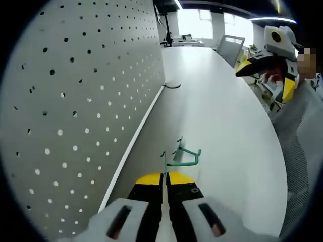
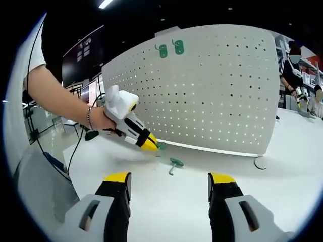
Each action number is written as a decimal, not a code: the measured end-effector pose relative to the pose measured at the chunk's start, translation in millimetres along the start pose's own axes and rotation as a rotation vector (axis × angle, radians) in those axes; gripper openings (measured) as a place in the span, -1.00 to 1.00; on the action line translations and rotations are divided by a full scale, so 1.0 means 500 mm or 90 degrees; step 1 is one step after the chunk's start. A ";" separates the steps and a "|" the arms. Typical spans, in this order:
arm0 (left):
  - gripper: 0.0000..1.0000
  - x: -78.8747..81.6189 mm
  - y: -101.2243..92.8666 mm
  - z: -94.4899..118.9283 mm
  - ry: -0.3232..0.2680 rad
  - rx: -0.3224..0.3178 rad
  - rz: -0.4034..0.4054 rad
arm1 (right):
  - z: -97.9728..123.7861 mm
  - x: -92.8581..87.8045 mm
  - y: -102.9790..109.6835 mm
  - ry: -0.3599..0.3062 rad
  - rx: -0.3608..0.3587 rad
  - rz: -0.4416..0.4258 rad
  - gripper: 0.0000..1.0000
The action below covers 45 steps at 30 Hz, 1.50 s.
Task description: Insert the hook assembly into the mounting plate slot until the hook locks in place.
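Note:
A grey pegboard (image 1: pixel 75 101) stands along the white table (image 1: pixel 222 116). My left gripper (image 1: pixel 165 177) is shut low over the table, with a thin green hook part (image 1: pixel 163 157) rising from between its yellow tips. A green hook (image 1: pixel 185 155) sits just ahead of it; I cannot tell whether the two are one piece. In the right gripper view the left gripper (image 2: pixel 151 144) touches a green piece (image 2: pixel 160 146), and a separate green hook (image 2: pixel 175 163) lies on the table. Two green plates (image 2: pixel 170 49) hang high on the pegboard (image 2: pixel 217 91). My right gripper (image 2: pixel 170 181) is open and holds nothing.
A person's bare arm (image 2: pixel 60 101) holds the left gripper. A dark cable loop (image 2: pixel 260 164) lies at the pegboard's end. A chair (image 1: pixel 229 48) stands at the far table edge. Another person (image 2: pixel 295 70) stands behind at the right.

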<state>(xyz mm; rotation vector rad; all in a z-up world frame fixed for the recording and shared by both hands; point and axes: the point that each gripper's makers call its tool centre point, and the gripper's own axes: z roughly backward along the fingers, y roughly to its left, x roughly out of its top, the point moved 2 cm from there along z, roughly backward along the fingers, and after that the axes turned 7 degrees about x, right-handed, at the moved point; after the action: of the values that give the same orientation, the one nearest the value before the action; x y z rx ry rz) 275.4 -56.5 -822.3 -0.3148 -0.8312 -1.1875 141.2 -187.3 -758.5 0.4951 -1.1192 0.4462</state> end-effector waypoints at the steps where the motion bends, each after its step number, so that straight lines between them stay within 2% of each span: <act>1: -0.96 0.003 0.001 0.002 -0.006 0.003 0.004 | 0.000 0.000 0.000 0.000 0.000 0.000 0.19; 12: -0.96 0.024 0.012 0.018 -0.044 0.029 0.012 | 0.000 -0.003 0.000 0.004 0.002 0.003 0.21; 17: -0.96 0.023 0.016 0.028 -0.053 0.042 0.016 | 0.000 -0.003 0.001 0.006 0.002 0.004 0.22; 19: -0.96 0.032 0.018 0.034 -0.074 0.047 0.044 | -0.001 -0.003 0.002 0.007 0.004 0.006 0.22; 21: -0.96 0.036 0.019 0.041 -0.081 0.055 0.049 | -0.002 -0.004 0.003 0.008 0.005 0.006 0.23; 25: -0.96 0.040 0.013 0.046 -0.093 0.059 0.043 | -0.003 -0.005 0.004 0.009 0.006 0.007 0.22; 27: -0.96 0.045 0.015 0.052 -0.110 0.067 0.056 | -0.002 -0.004 0.004 0.008 0.005 0.008 0.22; 29: -0.96 0.045 0.016 0.056 -0.111 0.070 0.065 | -0.002 -0.004 0.003 0.008 0.004 0.006 0.22; 38: -0.95 0.063 0.011 0.082 -0.148 0.088 0.075 | -0.003 -0.003 0.006 0.009 0.006 0.007 0.22; 45: -0.95 0.086 0.016 0.108 -0.183 0.099 0.089 | -0.003 -0.002 0.005 0.006 0.007 0.007 0.22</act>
<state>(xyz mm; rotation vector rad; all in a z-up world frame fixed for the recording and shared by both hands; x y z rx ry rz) 266.3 -49.7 -753.7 -0.4146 -1.1269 -0.9527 140.3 -184.4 -759.6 0.4960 -1.1111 0.4639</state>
